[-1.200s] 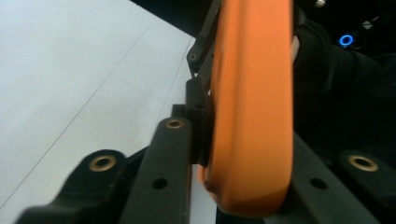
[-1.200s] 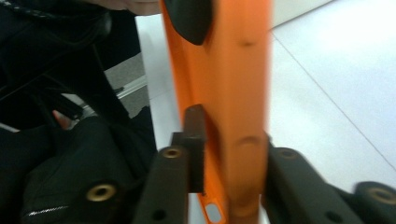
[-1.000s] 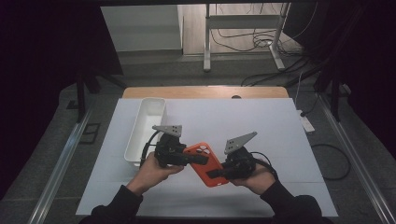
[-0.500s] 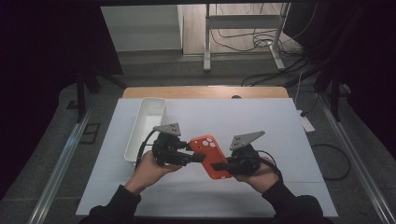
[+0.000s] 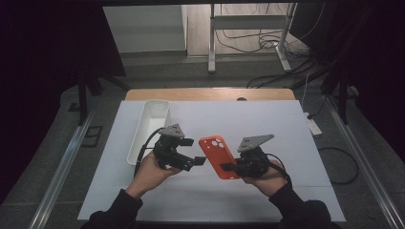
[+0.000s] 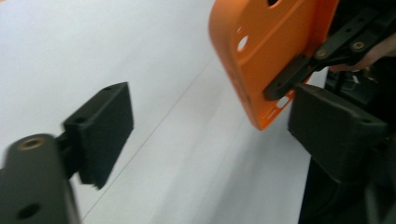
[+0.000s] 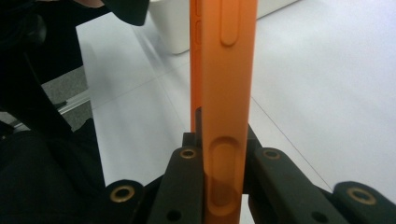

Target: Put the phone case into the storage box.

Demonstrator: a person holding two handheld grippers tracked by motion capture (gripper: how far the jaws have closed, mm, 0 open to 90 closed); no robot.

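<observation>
An orange phone case (image 5: 217,153) hangs above the white table top, its camera cut-outs at the far end. My right gripper (image 5: 227,167) is shut on its near end; in the right gripper view the case (image 7: 224,70) stands edge-on, clamped between the two jaws (image 7: 224,175). My left gripper (image 5: 195,151) sits just left of the case, and its jaws have just been opening. Its pads (image 6: 100,123) stand wide apart with no grip on anything. The case (image 6: 266,51) hangs just ahead of them, close to the right pad.
A long white bin (image 5: 145,128) lies on the table's left side, behind my left hand, and its wall (image 7: 180,28) appears past the case in the right gripper view. The wooden table edge (image 5: 210,94) runs along the back. Bare white surface lies to the right.
The left gripper's jaws opened and let go of the orange case. The right gripper kept its hold, and the case swung a little to the right, away from the left one.
</observation>
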